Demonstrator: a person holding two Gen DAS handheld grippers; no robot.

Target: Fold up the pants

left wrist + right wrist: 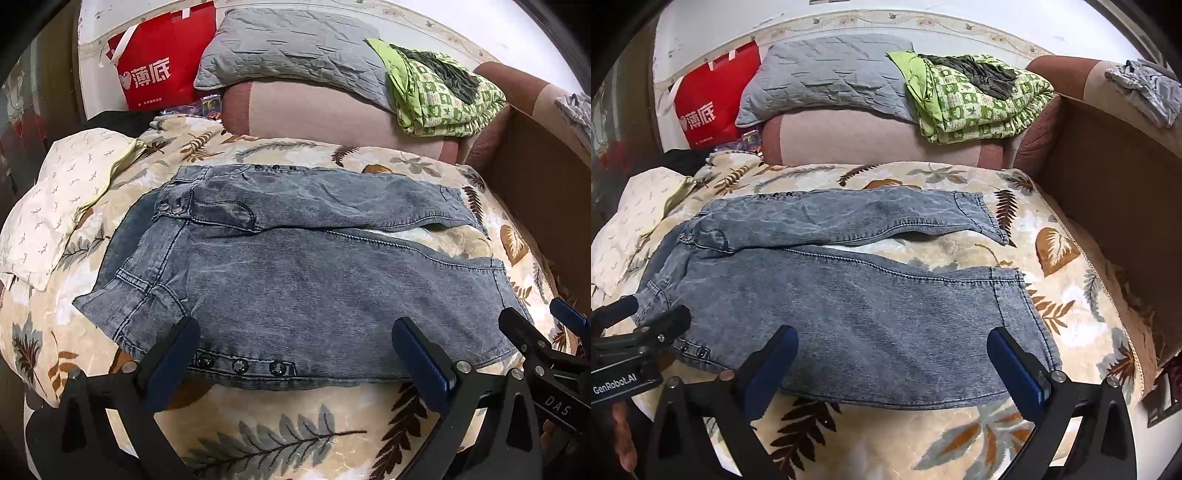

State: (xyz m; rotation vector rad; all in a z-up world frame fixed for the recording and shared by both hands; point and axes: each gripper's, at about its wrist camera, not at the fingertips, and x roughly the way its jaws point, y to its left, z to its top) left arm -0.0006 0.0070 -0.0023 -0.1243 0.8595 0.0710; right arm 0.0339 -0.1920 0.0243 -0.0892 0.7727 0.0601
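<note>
Denim pants (295,266) spread flat on leaf-print blanket (280,435), legs apart, ready for folding; left hand-held gripper (295,354) gaping empty above waistband edge. Right wrist view: right hand-held gripper (892,363) wide open, empty, over near leg for matching grasp.

Leaf-print blanket (280,435); pants (295,280) flat on it

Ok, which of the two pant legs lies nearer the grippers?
The lower leg, the wider one spread flat along the blanket's near edge, under both open grippers. The other leg lies beyond it, toward the sofa.
</note>
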